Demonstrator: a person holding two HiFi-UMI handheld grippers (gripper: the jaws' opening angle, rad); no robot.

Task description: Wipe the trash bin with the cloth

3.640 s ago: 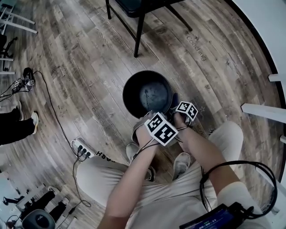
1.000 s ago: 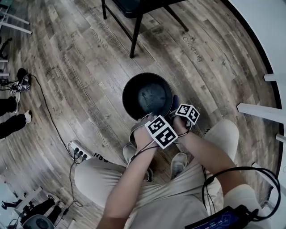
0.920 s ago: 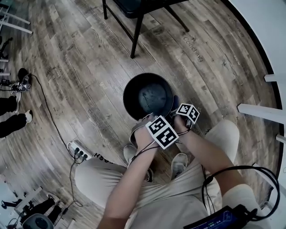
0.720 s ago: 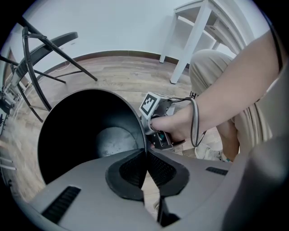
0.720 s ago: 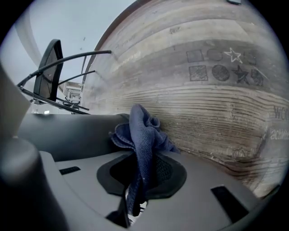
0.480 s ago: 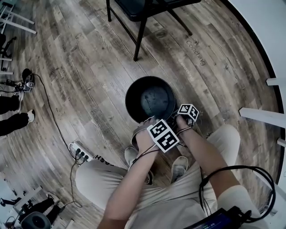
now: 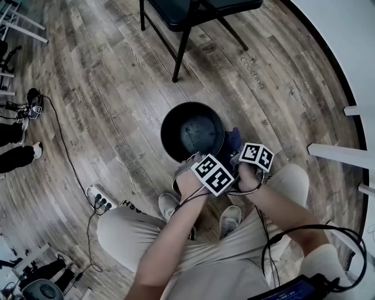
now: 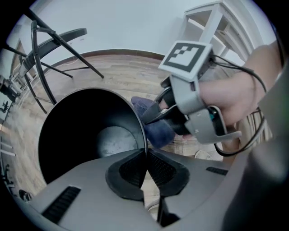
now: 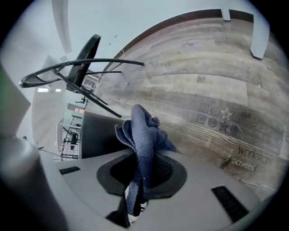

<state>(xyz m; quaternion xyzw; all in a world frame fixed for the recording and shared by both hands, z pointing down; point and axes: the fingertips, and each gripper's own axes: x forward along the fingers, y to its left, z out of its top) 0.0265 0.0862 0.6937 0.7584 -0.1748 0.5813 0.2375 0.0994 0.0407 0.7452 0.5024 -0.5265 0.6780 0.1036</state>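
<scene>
Right now the left tongs [image 8: 145,155] are pressed together on the bin [image 7: 176,126] rim at its 6 o'clock, bracing it. Right tongs [image 9: 143,168] pinch the blue cloth [image 9: 143,128], with a bunch sticking out past the tips. The bin stands on the floor [image 7: 117,88] mid-frame in the head view, just ahead of the person's shoes [image 7: 170,205]. The cloth is just beside the bin's outer side at about 4 o'clock, near rim height.

Step as I read it: wiping the outer wall and rim on that side.
- Hold the left pinch firm; the bin looks light and could skid or tip.
- Lead with the loose bunch of cloth, not the tong tips, so nothing hard scrapes the wall.
- Press inward toward the braced side.
- Use overlapping strokes from 4 round toward 12, and re-seat the left pinch when the arc reaches it.
- A tail of cloth hangs behind the pads and could snag on the rim.

Can't see:
- Cloth-to-wall contact: the head view has marker cubes and a hand over it, and the right gripper view shows only a slice of dark wall at 9.
- The outer wall below the rim and the far side are hidden.
- The bin's bottom shows pale smudges; dirt or glare, can't tell.
- The chair [image 7: 181,12] at 12 is cut off by the frame.
</scene>
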